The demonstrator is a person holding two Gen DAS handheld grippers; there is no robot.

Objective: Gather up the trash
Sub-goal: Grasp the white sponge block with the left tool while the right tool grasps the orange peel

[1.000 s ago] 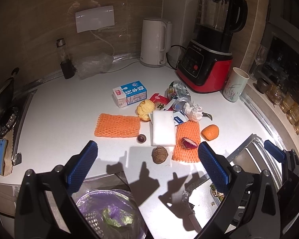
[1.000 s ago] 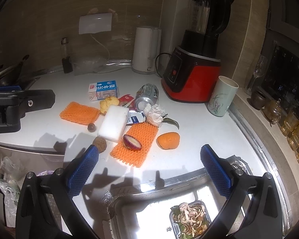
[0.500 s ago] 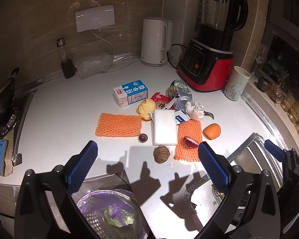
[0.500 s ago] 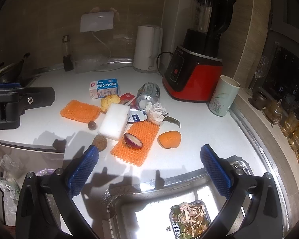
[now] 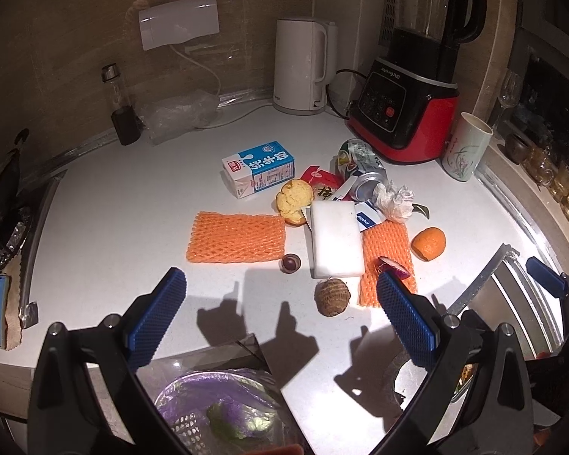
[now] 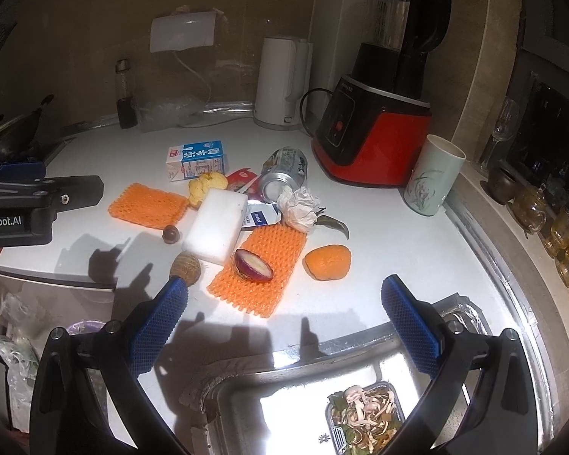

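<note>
a white counter point(image 5: 125, 204) fills the middle under hard light, throwing sharp shadows; a brown wood-grain wall point(image 5: 76, 19) spans the top, a steel sink point(image 6: 360, 364) sits lower right.

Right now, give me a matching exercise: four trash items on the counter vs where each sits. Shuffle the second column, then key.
1. halved onion
2. milk carton
3. drink can
4. orange peel

A. on its side, by the blender base
B. on bare counter, right of the near foam net
C. behind the muffin
D. on the near orange foam net

Pairs: 1-D, 2-C, 3-A, 4-B
</note>
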